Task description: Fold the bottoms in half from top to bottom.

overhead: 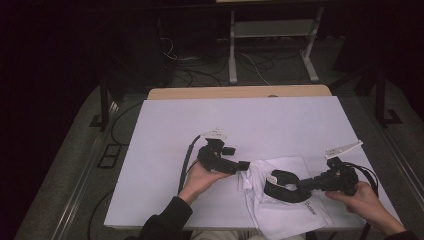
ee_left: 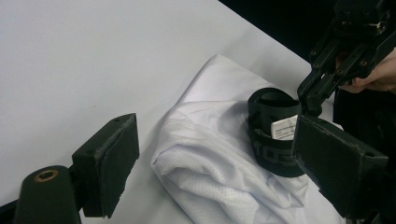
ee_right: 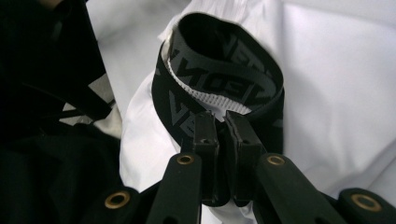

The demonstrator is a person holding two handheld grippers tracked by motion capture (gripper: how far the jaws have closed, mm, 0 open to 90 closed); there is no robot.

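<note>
On the near right part of the white table (overhead: 165,150), a white mesh garment (overhead: 290,210) is lying crumpled, its black elastic waistband (overhead: 280,185) standing up in a loop on top of the folds. The right gripper (overhead: 298,186) is coming in from the right, held in the person's right hand (overhead: 362,200), and its jaws are pinched tight on the near side of the waistband (ee_right: 219,84), with grey lettering running around the band. A white label (ee_left: 285,128) is showing inside the loop. The left gripper (overhead: 245,165) is lying low in the person's left hand (overhead: 202,179), pointing right at the garment's left edge. Its jaws are standing wide apart, one pad (ee_left: 114,163) over bare table and the other beside the waistband (ee_left: 273,135), with the bunched white fabric (ee_left: 219,172) lying between them and neither pad pressing on it. Both grippers are close together over the garment.
</note>
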